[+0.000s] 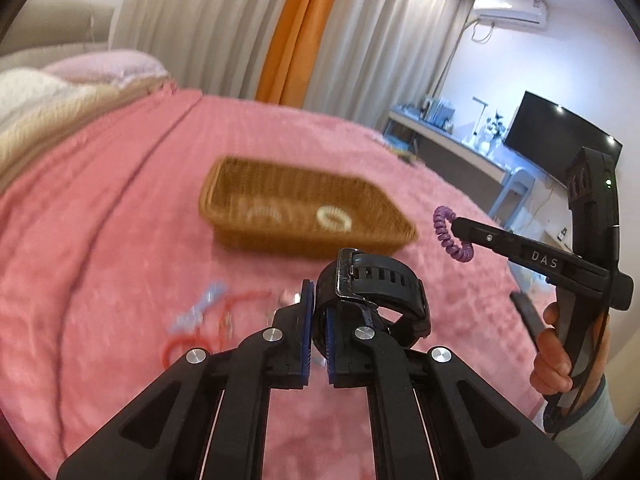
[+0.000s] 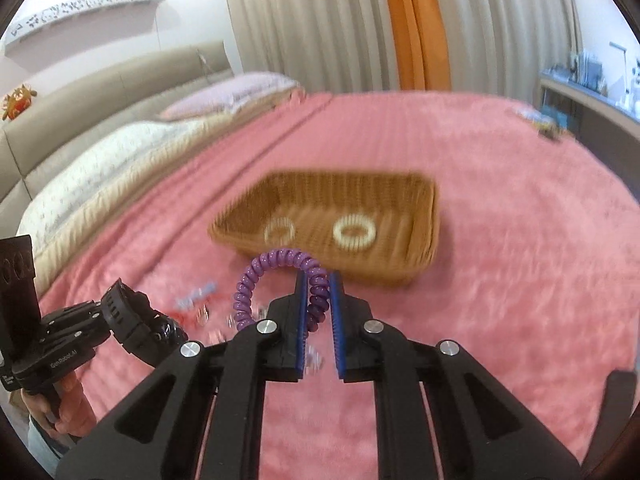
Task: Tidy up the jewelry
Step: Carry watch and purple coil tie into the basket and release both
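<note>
While two pale rings (image 2: 354, 232) already lie in the basket (image 2: 424, 240) at mid-frame, a watch (image 1: 372, 292) is pinched by the left gripper (image 1: 317, 320), a purple coil (image 2: 280, 280) by the right gripper (image 2: 319, 312); red bands (image 1: 208, 328) lower left remain.

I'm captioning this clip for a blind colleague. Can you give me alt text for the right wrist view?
The right gripper holds a purple spiral hair tie in its jaws above a pink blanket, just short of a wicker basket containing two pale rings. At lower left, the left gripper holds a black watch.
</note>
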Available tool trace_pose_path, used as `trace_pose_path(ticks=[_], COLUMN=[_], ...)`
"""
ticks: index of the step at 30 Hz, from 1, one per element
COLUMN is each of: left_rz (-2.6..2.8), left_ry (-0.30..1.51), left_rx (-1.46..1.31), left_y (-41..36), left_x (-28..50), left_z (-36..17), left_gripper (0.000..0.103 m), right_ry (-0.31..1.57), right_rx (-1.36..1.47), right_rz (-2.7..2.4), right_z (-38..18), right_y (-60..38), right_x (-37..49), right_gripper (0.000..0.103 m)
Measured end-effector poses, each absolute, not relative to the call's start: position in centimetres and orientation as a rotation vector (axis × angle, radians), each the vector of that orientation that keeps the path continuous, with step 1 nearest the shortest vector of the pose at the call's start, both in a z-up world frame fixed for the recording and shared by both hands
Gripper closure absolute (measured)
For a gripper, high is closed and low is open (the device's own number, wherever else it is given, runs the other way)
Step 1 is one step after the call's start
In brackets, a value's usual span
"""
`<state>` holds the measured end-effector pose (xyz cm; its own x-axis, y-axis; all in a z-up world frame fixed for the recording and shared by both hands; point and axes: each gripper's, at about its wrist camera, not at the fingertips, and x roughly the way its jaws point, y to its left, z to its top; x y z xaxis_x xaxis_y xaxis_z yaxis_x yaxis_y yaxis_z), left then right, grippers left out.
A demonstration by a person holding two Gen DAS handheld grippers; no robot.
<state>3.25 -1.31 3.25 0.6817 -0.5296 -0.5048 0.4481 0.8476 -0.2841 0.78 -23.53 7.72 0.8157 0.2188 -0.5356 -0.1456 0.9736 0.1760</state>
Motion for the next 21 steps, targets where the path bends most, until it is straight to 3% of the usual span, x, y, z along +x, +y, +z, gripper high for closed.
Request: trace_pose_path(ticks=[11,21], left_rz=[-0.513,-0.433], left_ry=[0.500,0.586], left_rx=[-0.106,-0.076], left_y=[-4.1,-7.3], left_x=[11.0,19.1], left_z=[9.5,6.5], left_gripper=[0.100,0.100], right_ry=[0.546,0.677], right_rx=[0.130,0.131], right_rz=[0.123,0.081], right_z=[11.4,7.1], right_y=[-24.5,-24.2], right_x=[8.4,17.4], right_gripper=[0.094,0.094])
